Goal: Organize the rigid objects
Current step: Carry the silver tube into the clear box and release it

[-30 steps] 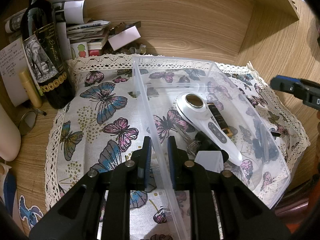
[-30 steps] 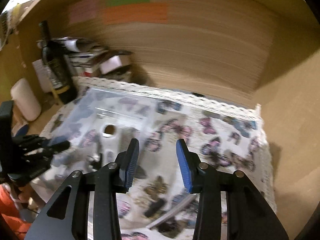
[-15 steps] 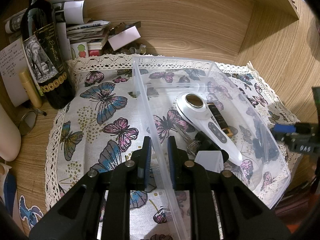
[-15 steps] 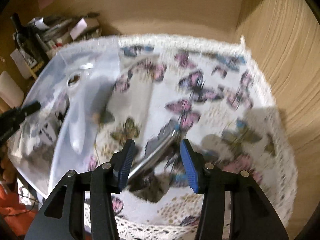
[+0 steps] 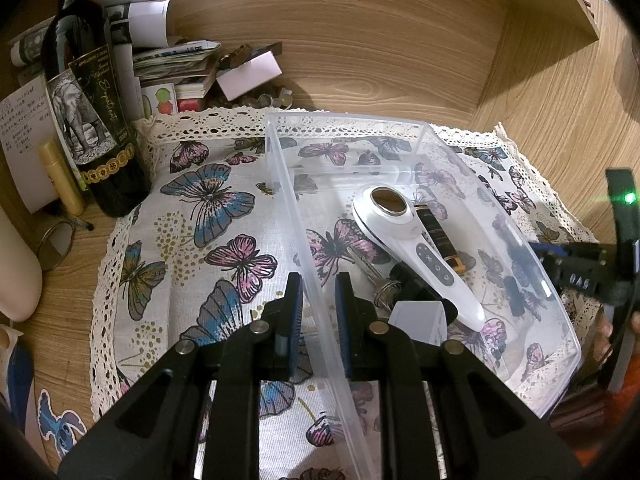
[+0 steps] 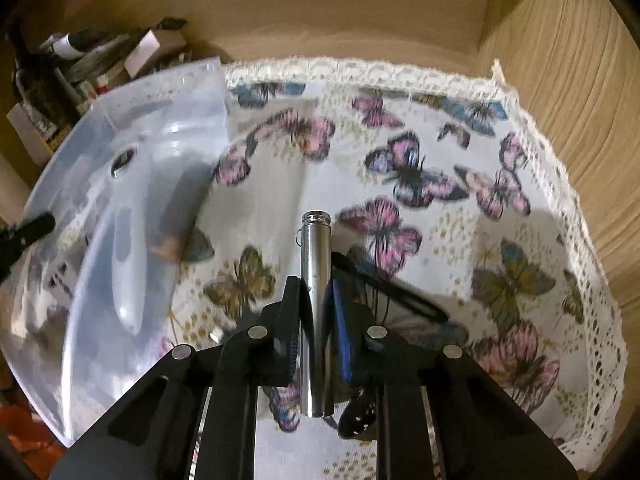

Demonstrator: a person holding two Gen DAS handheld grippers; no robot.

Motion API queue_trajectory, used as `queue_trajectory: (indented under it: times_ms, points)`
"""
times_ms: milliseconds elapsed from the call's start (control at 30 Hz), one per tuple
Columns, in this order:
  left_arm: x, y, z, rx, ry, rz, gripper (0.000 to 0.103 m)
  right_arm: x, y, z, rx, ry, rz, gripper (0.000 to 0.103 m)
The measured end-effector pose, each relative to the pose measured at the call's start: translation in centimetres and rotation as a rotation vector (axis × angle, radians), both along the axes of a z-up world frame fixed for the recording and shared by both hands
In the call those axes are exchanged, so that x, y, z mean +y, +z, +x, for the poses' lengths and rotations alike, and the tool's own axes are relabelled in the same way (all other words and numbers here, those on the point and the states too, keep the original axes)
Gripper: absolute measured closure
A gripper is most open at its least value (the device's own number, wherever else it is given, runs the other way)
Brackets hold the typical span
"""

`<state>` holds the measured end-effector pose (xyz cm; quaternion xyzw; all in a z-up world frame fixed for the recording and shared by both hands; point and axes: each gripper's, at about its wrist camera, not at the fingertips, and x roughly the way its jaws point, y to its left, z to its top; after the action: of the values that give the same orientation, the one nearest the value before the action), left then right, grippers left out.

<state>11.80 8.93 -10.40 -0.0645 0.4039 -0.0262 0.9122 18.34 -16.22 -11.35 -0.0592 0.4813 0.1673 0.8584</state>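
Observation:
A clear plastic bin [image 5: 532, 280] stands on the butterfly cloth [image 5: 224, 240]. My left gripper [image 5: 318, 300] is shut on the bin's left wall. Inside lie a white handheld device [image 5: 420, 248], a dark tube with gold bands [image 5: 438, 236] and a black item with a key ring [image 5: 404, 284]. My right gripper [image 6: 318, 300] is shut on a silver metal cylinder [image 6: 316, 280], held lengthwise between the fingers above the cloth [image 6: 440, 160], right of the bin [image 6: 120, 208]. A black object [image 6: 360, 404] lies on the cloth under the gripper.
A dark wine bottle [image 5: 92, 112], stacked papers and small boxes [image 5: 192, 68] crowd the back left corner. Wooden walls [image 5: 540, 92] close the back and right. A round mirror [image 5: 54, 240] and a cream bottle [image 5: 16, 280] stand left of the cloth.
My right gripper swung down to the cloth right of the bin and closed on the silver cylinder, which lay loose there half a second ago. My left gripper has stayed on the bin wall.

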Motion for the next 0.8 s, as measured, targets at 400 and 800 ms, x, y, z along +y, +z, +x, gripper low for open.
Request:
queue_trajectory:
  times_ms: [400,800]
  points:
    - [0.1,0.0,0.0,0.000,-0.001,-0.001,0.087,1.4,8.0,-0.5,-0.219,0.039,0.137,0.089]
    - [0.1,0.0,0.0,0.000,0.000,-0.001,0.087,6.8,11.6,-3.4,-0.314,0.231,0.195,0.089]
